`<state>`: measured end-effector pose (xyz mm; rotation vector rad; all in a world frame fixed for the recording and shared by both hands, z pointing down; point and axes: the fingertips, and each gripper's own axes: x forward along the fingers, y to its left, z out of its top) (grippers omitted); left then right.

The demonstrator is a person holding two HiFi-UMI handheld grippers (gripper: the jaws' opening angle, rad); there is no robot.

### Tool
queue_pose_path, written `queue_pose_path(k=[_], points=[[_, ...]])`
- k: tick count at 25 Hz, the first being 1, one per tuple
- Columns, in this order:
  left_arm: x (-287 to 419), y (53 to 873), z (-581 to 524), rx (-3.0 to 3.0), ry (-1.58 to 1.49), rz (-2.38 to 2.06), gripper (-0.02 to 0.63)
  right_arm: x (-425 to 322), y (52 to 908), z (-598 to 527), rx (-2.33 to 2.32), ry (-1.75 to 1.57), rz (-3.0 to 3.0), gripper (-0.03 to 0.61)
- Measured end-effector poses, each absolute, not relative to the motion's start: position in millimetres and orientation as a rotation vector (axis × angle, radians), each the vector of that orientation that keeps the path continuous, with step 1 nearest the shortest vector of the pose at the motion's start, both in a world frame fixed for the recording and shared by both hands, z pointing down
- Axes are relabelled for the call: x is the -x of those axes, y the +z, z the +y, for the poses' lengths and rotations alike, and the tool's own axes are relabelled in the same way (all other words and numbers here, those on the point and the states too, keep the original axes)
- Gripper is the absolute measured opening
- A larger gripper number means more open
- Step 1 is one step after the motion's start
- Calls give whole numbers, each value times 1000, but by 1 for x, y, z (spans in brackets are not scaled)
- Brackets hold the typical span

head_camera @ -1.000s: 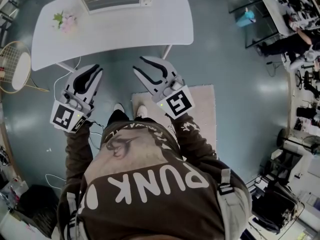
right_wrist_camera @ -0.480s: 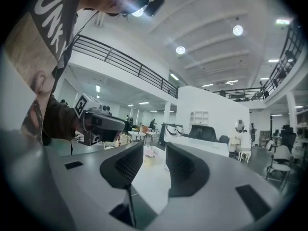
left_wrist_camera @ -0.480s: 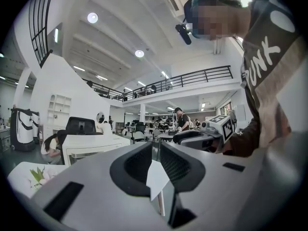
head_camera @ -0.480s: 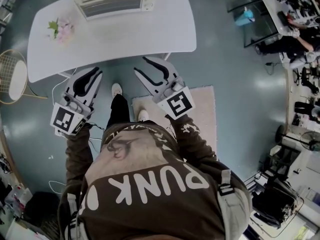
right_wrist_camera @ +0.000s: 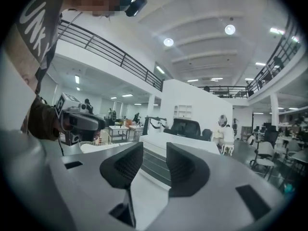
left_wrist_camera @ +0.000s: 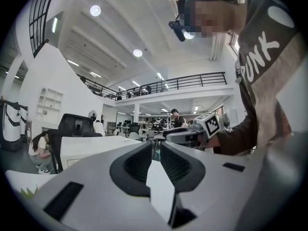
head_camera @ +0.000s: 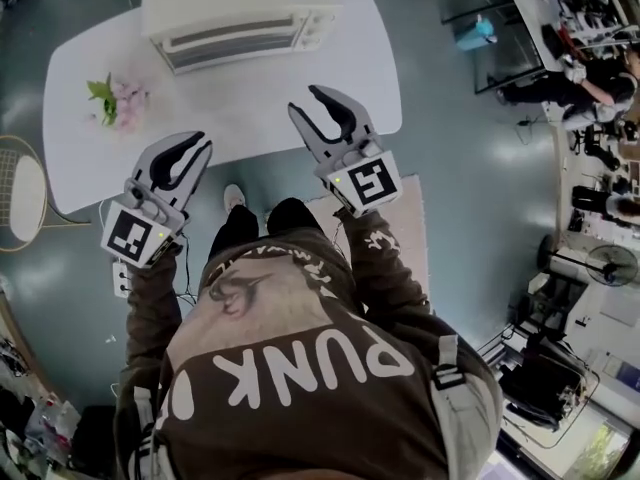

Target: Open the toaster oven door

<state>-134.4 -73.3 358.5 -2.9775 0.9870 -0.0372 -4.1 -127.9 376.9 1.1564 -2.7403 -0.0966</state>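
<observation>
Currently: approach phase, no contact yet. The toaster oven (head_camera: 235, 13) sits at the far edge of the white counter (head_camera: 270, 83). Its long axis runs left to right across the person's front. The slatted door face looks toward the person, and the control panel is at the oven's right end. I cannot make out a door handle in any view.

Right gripper (head_camera: 312, 108): on the person's side of the oven, over the counter's near part, fingers aimed at the oven's right half. The fingers are opening and already stand wide apart with nothing between them. The right gripper view frames the oven front in the gap, well apart from the tips.

Left gripper (head_camera: 190, 153): farther from the oven, at the counter's near edge below the oven's left end. Its fingers are a narrow slit apart, with nothing between them.

Judgement: the right gripper is the nearer one and lines up better. The door edge should run along the oven's long axis, so the fingers need to travel straight ahead and straddle it across that axis.

A pink flower bunch (head_camera: 115, 98) lies left of the oven, clear of the right gripper's path.
</observation>
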Motion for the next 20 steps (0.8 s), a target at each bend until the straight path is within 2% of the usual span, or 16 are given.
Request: queue_pose_path(k=[6, 12, 16, 20], points=[[136, 356, -101, 2978, -49, 1026, 54, -15, 388, -217, -1238, -42, -2636, 160], [141, 354, -118, 2980, -14, 1096, 54, -25, 433, -299, -1263, 167, -2478, 160], [132, 352, -127, 2987, 0, 1053, 54, -32, 461, -333, -1281, 263, -2381, 118], [136, 359, -136, 3007, -18, 1048, 54, -22, 479, -343, -1247, 381, -2349, 117]])
